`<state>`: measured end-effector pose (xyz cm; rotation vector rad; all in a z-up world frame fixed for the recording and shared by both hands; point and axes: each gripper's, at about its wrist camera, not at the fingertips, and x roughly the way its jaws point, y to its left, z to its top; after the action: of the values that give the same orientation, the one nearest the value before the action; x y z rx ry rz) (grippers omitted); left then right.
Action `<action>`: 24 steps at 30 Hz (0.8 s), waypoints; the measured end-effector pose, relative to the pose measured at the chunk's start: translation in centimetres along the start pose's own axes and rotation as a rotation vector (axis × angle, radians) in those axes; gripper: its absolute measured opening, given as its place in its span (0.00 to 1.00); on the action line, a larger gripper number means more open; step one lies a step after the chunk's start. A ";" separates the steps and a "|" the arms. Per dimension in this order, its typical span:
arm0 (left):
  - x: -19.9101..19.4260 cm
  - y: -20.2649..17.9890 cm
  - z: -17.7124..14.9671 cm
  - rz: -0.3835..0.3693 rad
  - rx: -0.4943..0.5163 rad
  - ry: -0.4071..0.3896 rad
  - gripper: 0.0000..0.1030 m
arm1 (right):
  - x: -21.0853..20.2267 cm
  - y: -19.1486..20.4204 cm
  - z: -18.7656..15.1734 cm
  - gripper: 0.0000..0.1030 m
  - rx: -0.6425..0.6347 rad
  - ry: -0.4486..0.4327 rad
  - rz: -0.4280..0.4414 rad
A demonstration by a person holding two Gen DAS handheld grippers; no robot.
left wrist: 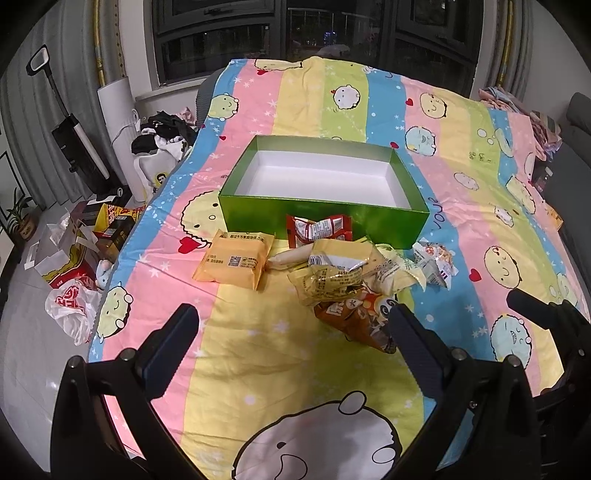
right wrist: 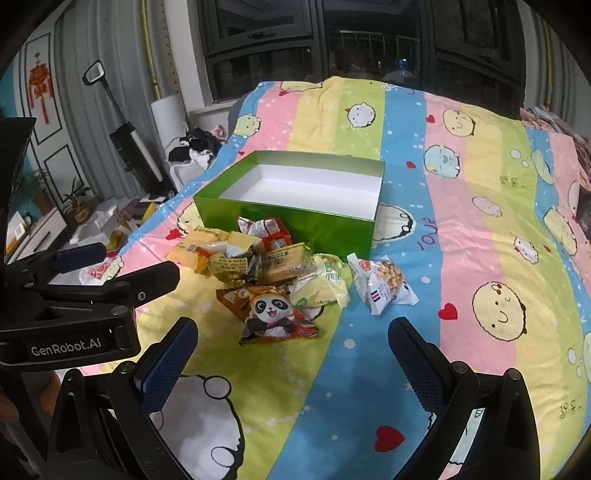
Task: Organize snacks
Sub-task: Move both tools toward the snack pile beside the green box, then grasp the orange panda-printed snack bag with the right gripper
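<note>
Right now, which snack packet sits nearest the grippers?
The orange panda packet: it lies at the pile's near edge, closest to both open grippers; the others sit behind it, toward the green box.

A striped cartoon bedsheet (left wrist: pixel 258 362) covers the bed. At ten o'clock of it an upright vacuum cleaner (left wrist: pixel 75 144) leans on the wall beside a white cylinder (left wrist: pixel 118 122) and a heap of clothes (left wrist: pixel 166 133). Bags and boxes (left wrist: pixel 77 251) litter the floor at nine o'clock. A dark window (left wrist: pixel 314 29) sits at twelve o'clock.

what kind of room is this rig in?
Most likely a home bedroom at night: the snacks and green box sit on a cartoon-print bedspread, with a dark window behind and a clothes pile and upright vacuum on the floor.
</note>
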<state>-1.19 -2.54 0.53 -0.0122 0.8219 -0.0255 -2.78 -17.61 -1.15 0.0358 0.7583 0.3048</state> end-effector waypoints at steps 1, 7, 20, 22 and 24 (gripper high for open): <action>0.2 0.0 0.0 -0.005 0.001 0.004 1.00 | 0.1 0.0 0.0 0.99 0.002 0.004 -0.001; 1.1 0.4 -0.2 -0.045 -0.029 0.031 1.00 | 0.7 -0.3 -0.2 0.99 0.009 0.018 -0.005; 4.6 0.7 -3.3 -0.287 -0.091 0.118 0.99 | 4.0 -2.1 -3.0 1.00 0.072 0.109 0.119; 5.0 0.1 -3.3 -0.295 -0.087 0.123 0.99 | 4.7 -2.2 -3.4 1.00 0.080 0.118 0.143; 5.5 -0.4 -3.2 -0.312 -0.086 0.122 0.99 | 5.5 -2.3 -3.5 1.00 0.095 0.121 0.171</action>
<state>0.23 -3.06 -5.68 -0.2220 0.9367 -0.2877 -0.85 -18.50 -7.71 0.1742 0.8911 0.4358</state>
